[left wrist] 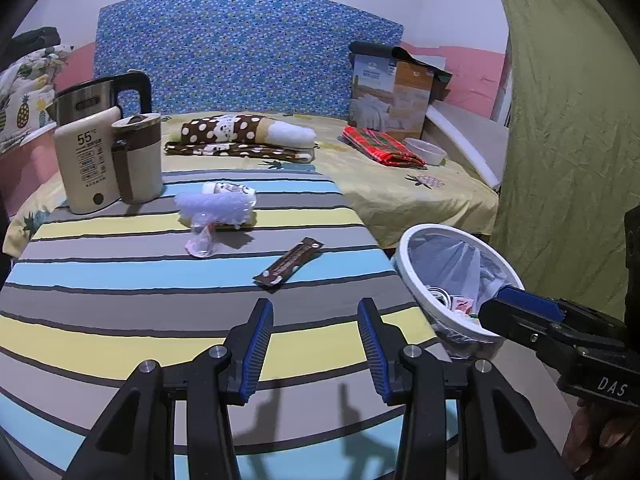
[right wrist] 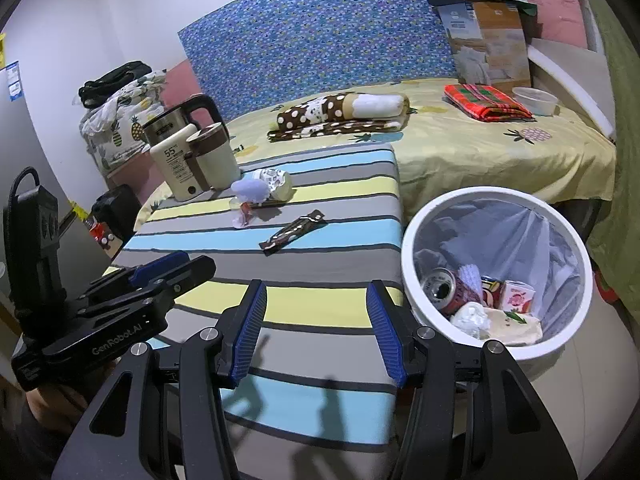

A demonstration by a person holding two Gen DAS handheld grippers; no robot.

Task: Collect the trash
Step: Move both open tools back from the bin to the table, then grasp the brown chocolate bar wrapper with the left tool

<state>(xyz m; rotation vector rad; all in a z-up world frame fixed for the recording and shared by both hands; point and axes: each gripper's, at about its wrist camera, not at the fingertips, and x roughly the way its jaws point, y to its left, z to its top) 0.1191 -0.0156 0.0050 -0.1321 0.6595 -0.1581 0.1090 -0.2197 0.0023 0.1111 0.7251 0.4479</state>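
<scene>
A brown snack wrapper [left wrist: 288, 266] [right wrist: 292, 232] lies on the striped table [left wrist: 120, 280] [right wrist: 320, 208]. Beyond it are a crumpled clear plastic scrap [left wrist: 202, 242] [right wrist: 242, 216] and a pale bubbly plastic bag [left wrist: 216, 204] [right wrist: 252, 190] on a white packet [right wrist: 278, 182]. My left gripper [left wrist: 315, 312] [right wrist: 192, 266] hovers open over the table's near stripes, with nothing between its fingers. My right gripper [right wrist: 316, 292] [left wrist: 504, 304] is open and empty too, near the table's right corner. The white lined bin [left wrist: 412, 276] [right wrist: 408, 280] beside the table holds a red can [right wrist: 440, 288], cartons and tissue.
A beige cup [left wrist: 138, 160] with its box [left wrist: 86, 168] and a steel kettle [left wrist: 92, 98] stand at the table's far left. Behind is a bed [left wrist: 400, 196] with a dotted blanket roll [left wrist: 240, 134], a red plaid cloth [left wrist: 380, 146], a white bowl [left wrist: 426, 150] and a carton [left wrist: 392, 96]. A green curtain [left wrist: 560, 140] hangs on the right.
</scene>
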